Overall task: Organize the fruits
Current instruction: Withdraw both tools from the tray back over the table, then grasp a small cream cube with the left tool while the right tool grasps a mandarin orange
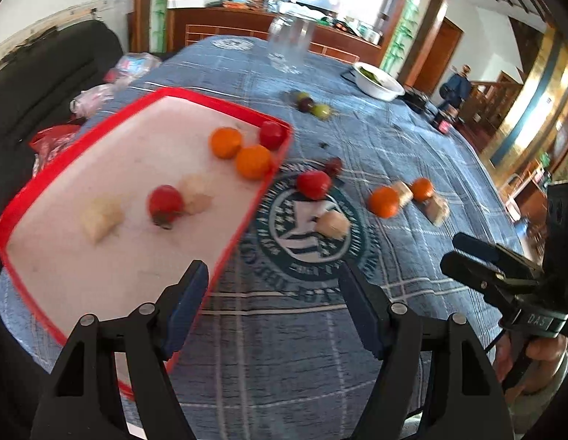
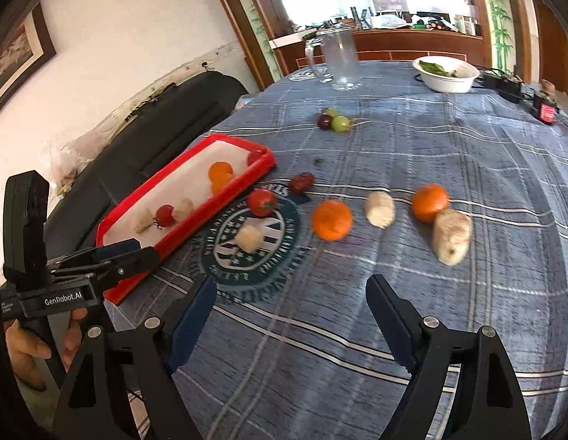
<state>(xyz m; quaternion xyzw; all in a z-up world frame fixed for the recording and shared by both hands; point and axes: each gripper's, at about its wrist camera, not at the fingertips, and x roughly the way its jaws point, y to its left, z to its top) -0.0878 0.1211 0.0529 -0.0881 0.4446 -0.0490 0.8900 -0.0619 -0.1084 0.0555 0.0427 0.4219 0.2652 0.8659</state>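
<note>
The left gripper (image 1: 273, 275) hangs with fingers spread and empty, its left finger over the edge of the red-rimmed white plastic tray (image 1: 225, 245) holding tomatoes and oranges. The right gripper (image 2: 291, 293) is likewise spread and empty; ahead of its fingers, a round orange tangerine (image 2: 331, 219) and a red tomato (image 2: 262, 202) lie on the blue plaid tablecloth (image 2: 430, 146).

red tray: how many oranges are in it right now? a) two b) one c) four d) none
a: two oranges sit side by side near the far corner of the red tray, beside a tomato; two more oranges lie out on the tablecloth, not in the tray.
</note>
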